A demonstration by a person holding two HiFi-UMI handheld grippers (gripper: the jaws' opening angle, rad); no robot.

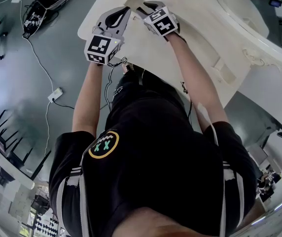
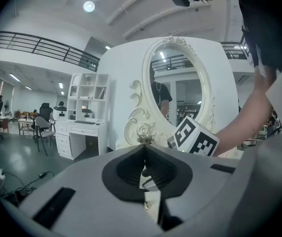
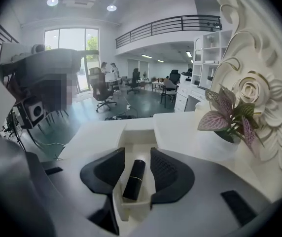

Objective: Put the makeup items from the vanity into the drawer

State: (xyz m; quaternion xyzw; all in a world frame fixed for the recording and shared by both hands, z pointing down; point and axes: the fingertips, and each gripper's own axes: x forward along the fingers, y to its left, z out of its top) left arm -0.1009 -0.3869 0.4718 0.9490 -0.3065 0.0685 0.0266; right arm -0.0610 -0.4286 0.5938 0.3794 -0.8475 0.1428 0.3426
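A black lipstick tube (image 3: 134, 179) lies lengthwise in the open white drawer (image 3: 136, 132) of the vanity. My right gripper (image 3: 137, 152) hangs over the drawer with a jaw on each side of the tube. A gap shows on both sides, so the jaws are open and do not press on it. In the head view the right gripper (image 1: 149, 7) reaches into the drawer (image 1: 132, 2) at the table's far edge. My left gripper (image 1: 124, 15) hovers just left of it. Its jaw tips (image 2: 143, 148) meet, and I see nothing held between them.
The white vanity top (image 1: 180, 53) carries an ornate oval mirror (image 2: 178, 90) and a small potted plant (image 3: 229, 115) with pink-veined leaves, to the right of the drawer. Cables and a power strip (image 1: 55, 94) lie on the grey floor to the left.
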